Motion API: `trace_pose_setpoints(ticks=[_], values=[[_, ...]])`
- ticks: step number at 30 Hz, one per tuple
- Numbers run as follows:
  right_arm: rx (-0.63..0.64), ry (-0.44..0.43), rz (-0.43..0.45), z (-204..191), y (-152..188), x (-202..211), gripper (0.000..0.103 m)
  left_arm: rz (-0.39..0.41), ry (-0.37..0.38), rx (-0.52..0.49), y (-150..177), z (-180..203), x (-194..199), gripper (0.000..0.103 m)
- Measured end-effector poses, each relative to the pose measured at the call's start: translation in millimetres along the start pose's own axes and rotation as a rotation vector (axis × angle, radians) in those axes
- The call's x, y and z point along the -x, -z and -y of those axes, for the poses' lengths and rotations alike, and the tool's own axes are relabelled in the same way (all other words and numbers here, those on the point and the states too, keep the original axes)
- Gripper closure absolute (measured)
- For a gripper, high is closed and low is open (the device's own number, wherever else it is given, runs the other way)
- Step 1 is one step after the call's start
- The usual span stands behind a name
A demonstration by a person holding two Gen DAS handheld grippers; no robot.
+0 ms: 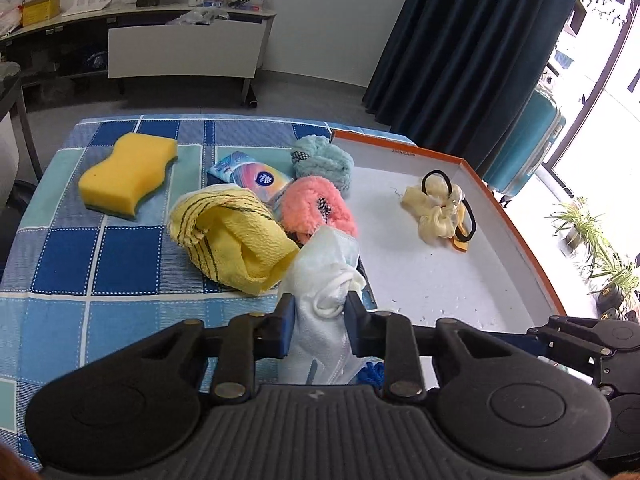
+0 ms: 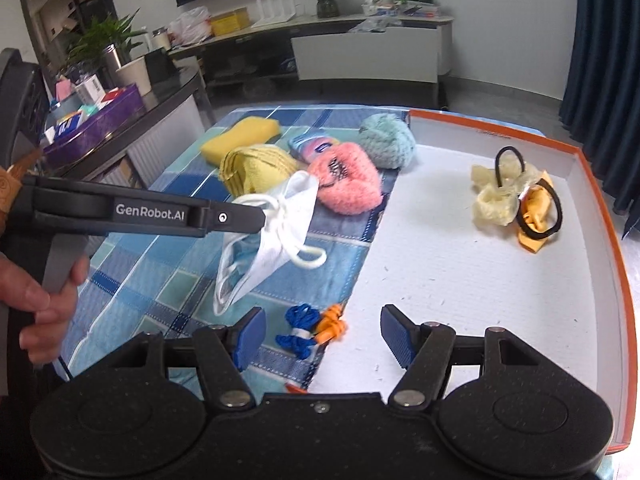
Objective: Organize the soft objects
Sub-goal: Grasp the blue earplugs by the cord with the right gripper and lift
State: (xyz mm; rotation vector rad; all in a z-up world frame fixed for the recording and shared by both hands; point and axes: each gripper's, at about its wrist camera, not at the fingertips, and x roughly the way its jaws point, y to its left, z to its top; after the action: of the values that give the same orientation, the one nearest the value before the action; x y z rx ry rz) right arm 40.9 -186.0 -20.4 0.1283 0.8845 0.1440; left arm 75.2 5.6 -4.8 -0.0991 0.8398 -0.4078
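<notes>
left tool (image 1: 319, 310) clamped on a white face mask (image 2: 276, 236) lifted off the checked cloth (image 1: 100, 248), right tool (image 2: 320, 332) wide open with nothing in it above blue-orange earplugs (image 2: 316, 326), white tray (image 2: 480, 280) right of the mask, yellow towel (image 1: 232, 240) and pink scrunchie (image 1: 316, 208) behind it

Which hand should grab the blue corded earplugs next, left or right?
Right. The right gripper is open with the earplugs directly ahead; the left gripper is shut on the face mask.

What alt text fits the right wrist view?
Left gripper pinches a white face mask above the blue checked cloth. Right gripper hangs open over blue-corded orange earplugs, beside the orange-rimmed white tray.
</notes>
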Motion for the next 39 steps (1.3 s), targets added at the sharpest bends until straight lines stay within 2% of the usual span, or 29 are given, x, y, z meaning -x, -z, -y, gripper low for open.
trace_pose_setpoints(ticks=[1,3,5,7,9,12,15,18,21,23,27,32,39], values=[[-0.004,-0.003,0.0,0,0,-1,0.026,-0.006,-0.011,0.002,0,-1,-2,0.068],[-0.017,-0.012,-0.001,0,-1,-1,0.026,-0.006,-0.016,0.015,0,-3,-7,0.043],[-0.015,-0.01,0.0,-1,-3,-1,0.026,-0.007,-0.022,0.007,1,0,-13,0.035],[-0.007,-0.007,-0.003,0,-3,0,0.026,-0.023,0.0,-0.01,1,6,-20,0.033],[-0.009,-0.005,-0.007,1,-3,1,0.026,-0.048,-0.003,-0.041,3,15,-31,0.02],[-0.012,0.0,-0.009,4,-1,4,0.026,-0.078,-0.015,-0.062,4,23,-48,0.01],[-0.018,0.004,-0.012,7,0,6,0.026,-0.114,0.01,-0.054,7,25,-64,0.013],[-0.013,0.004,-0.016,6,1,5,0.026,-0.106,0.046,-0.03,10,24,-67,0.032],[-0.015,-0.002,-0.026,6,2,2,0.026,-0.084,0.051,-0.032,9,22,-53,0.041],[-0.013,-0.009,-0.031,4,2,-1,0.026,-0.06,0.037,-0.026,7,18,-39,0.043],[0.004,-0.026,-0.048,-4,2,-9,0.026,0.001,-0.043,-0.041,8,5,-5,0.044],[0.002,-0.025,-0.085,-13,1,-25,0.026,0.045,-0.104,-0.004,11,-16,27,0.043],[0.023,0.0,-0.147,-23,0,-49,0.03,0.071,-0.096,0.056,12,-29,39,0.043]])
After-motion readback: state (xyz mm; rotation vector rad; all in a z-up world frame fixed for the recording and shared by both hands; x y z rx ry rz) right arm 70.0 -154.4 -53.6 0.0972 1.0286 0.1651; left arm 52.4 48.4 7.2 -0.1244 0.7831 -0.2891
